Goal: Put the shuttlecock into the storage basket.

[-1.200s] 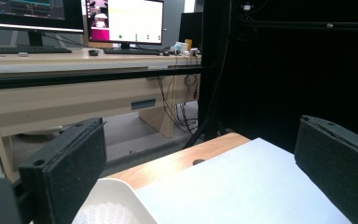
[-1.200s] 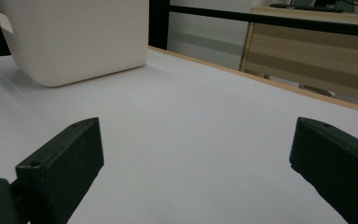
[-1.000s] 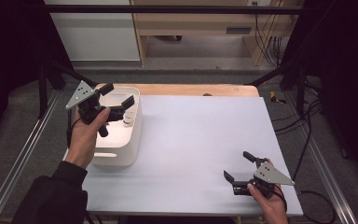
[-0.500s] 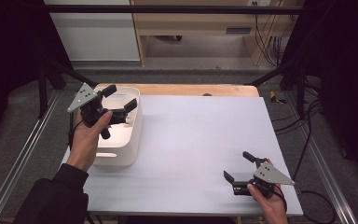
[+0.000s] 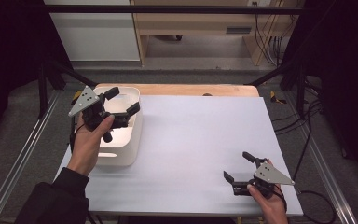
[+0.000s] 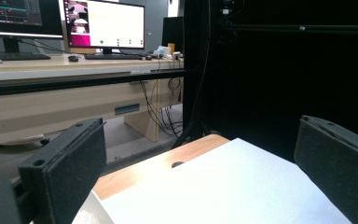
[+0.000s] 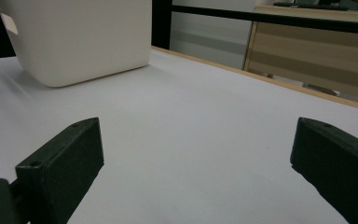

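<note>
High view: the left hand-held gripper (image 5: 120,102) is held spread and empty above the white bin (image 5: 121,151) at the bench's (image 5: 200,140) left edge, the right hand-held gripper (image 5: 238,167) is rested spread on the bench, and a descent into the bin is judged next.

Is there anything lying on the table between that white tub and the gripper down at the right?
Nothing: the high view shows bare white table between the white tub and the right gripper. The right gripper view shows the same.

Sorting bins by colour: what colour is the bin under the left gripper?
White bin, clearest in the high view.
</note>
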### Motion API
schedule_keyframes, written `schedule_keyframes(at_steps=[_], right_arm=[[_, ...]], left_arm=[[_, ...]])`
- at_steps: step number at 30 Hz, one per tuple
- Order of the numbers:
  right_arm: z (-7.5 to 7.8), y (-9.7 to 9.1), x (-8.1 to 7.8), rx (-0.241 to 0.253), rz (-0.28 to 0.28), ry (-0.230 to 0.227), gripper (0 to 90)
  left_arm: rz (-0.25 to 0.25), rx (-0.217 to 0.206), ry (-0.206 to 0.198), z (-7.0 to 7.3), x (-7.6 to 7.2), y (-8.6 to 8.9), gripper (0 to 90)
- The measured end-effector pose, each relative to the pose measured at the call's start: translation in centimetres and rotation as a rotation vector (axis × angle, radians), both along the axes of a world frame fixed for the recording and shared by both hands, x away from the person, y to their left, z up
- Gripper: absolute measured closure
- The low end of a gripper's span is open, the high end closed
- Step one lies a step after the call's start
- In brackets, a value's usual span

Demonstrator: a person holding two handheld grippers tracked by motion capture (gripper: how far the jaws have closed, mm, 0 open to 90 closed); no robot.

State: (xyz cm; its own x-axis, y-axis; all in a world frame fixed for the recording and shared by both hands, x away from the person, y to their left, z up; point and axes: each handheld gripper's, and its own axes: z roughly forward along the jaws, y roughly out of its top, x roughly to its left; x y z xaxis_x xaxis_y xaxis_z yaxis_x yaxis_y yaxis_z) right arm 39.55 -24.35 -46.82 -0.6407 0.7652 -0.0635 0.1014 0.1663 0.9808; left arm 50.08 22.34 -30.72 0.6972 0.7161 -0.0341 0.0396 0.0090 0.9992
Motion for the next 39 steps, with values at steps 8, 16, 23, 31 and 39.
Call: schedule_keyframes(at_steps=[8,16,23,31,39], right_arm=[[0.0,0.0,0.0,-0.001,0.001,0.001,2.7],[-0.1,0.1,0.0,-0.003,0.001,0.003,2.7],[-0.1,0.1,0.0,-0.002,0.001,0.005,2.7],[-0.1,0.1,0.0,-0.001,0.001,0.007,2.7],[-0.1,0.1,0.0,0.001,0.001,0.008,2.7]], left_arm=[[-0.014,0.012,-0.011,-0.2,-1.5,-0.8,1.9],[-0.047,0.017,-0.034,-0.1,-3.3,-1.7,1.9],[-0.067,0.03,-0.041,-0.9,-4.6,-2.7,1.9],[-0.083,0.05,-0.04,-2.2,-5.5,-4.1,2.0],[-0.114,0.059,-0.028,-3.8,-6.0,-5.6,1.9]])
